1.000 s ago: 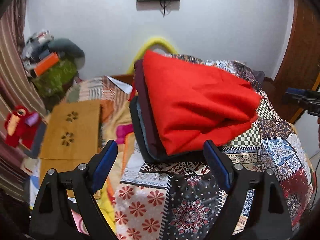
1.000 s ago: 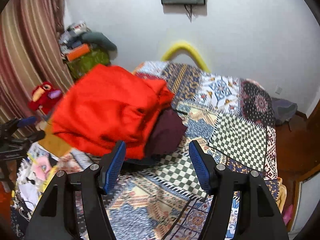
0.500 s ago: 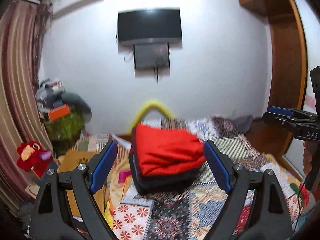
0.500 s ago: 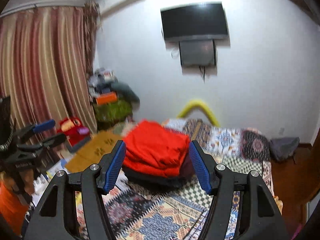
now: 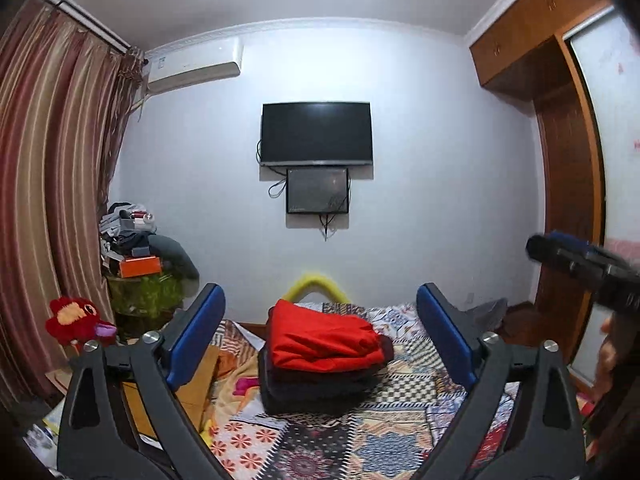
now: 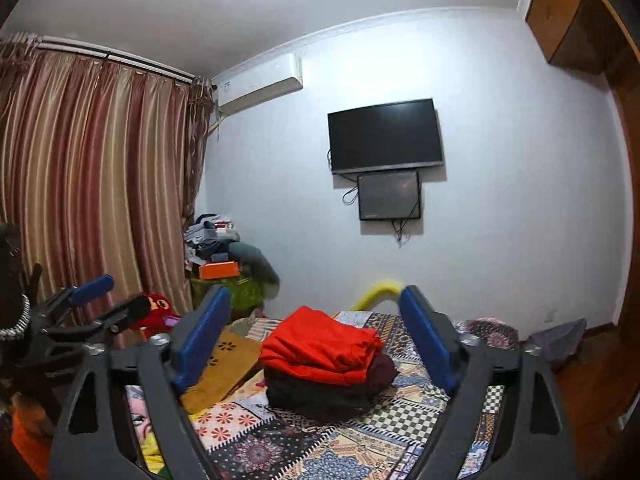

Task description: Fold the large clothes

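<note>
- I saw a black television [image 5: 316, 133] mounted on the white wall, with a smaller dark screen [image 5: 317, 190] just below it and cables dangling beneath.
- An air conditioner [image 5: 195, 66] sat high on the wall beside the striped curtains [image 6: 92, 176].
- A red plush toy [image 5: 74, 320] rested near the curtains.
- I noted a heap of clutter with an orange box [image 6: 219, 269] on top of a green-covered stand [image 5: 144, 300].
- A patchwork quilt [image 6: 320, 452] covered the bed.
- A tan board with paw prints [image 6: 224, 368] lay at the bed's edge.
- A yellow curved tube [image 5: 318, 282] rose behind the bed.
- A wooden wardrobe [image 5: 560, 184] stood at the right.
</note>
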A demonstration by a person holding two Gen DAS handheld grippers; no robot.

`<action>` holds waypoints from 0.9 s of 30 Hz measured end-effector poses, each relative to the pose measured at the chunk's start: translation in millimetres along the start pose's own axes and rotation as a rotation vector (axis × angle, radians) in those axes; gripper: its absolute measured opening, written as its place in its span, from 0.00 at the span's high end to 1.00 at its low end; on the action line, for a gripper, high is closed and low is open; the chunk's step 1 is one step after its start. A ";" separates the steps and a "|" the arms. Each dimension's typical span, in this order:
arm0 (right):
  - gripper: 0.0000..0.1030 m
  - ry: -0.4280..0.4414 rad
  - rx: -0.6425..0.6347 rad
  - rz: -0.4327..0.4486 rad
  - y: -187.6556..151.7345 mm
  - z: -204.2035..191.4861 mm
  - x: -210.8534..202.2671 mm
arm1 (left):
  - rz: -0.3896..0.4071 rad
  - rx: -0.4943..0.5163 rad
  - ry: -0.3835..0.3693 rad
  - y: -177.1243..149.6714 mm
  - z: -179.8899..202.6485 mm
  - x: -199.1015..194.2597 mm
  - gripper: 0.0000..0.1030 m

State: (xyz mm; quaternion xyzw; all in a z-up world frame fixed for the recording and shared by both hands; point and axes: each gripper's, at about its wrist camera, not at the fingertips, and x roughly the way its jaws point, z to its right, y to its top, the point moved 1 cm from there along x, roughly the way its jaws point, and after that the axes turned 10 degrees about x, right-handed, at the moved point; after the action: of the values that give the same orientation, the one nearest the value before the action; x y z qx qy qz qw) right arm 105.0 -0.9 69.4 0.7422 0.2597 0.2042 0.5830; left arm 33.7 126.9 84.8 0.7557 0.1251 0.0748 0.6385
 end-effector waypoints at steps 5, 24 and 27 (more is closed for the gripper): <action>0.00 -0.054 -0.011 0.007 -3.8 -3.0 -4.3 | 0.022 -0.025 0.011 -3.6 0.0 -18.5 0.00; 0.00 -0.077 -0.026 -0.009 -14.5 -6.4 -12.5 | -0.012 -0.064 0.006 -13.4 2.6 -17.6 0.00; 0.00 -0.078 -0.021 -0.019 -14.9 -5.3 -12.6 | -0.023 -0.068 -0.001 -14.7 1.7 -14.7 0.00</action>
State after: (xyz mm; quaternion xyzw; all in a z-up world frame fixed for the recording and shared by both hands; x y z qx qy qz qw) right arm 89.8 -1.9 56.2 0.7410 0.2417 0.1725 0.6023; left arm 18.7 123.3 70.7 0.7321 0.1309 0.0714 0.6647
